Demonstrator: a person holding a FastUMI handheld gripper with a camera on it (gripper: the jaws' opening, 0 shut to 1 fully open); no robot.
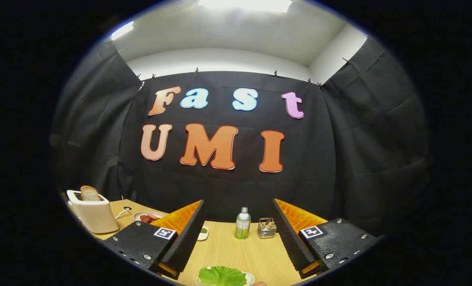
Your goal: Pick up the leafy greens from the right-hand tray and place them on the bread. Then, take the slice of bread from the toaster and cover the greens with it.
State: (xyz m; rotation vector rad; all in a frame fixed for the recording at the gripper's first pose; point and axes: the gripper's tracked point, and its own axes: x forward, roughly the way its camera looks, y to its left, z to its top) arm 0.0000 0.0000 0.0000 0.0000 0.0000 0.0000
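Leafy greens [222, 276] are lying on a white plate [250, 277] at the near edge of the counter [236, 250], between the fingers and slightly below their tips, touching neither. Gripper [236, 238] is hovering level above the counter, facing the back wall; its fingers [184, 234] are standing wide apart, holding nothing. Bare wood is lying open between them, giving clear room forward.

Beyond the gap, mid-counter: a small green-labelled bottle [242, 223] is standing upright, with a small wire basket [266, 228] just beside it on the right. A small white dish [203, 233] is peeking out beside the left finger; its contents are too small to tell.

Further left: a white plate of red pieces [148, 217] is sitting near the counter's far edge. Past it, at the left corner, a cream toaster [93, 212] is standing with a slice of bread [89, 194] sticking upright out of its slot. A cable [121, 213] is trailing from the toaster's side.
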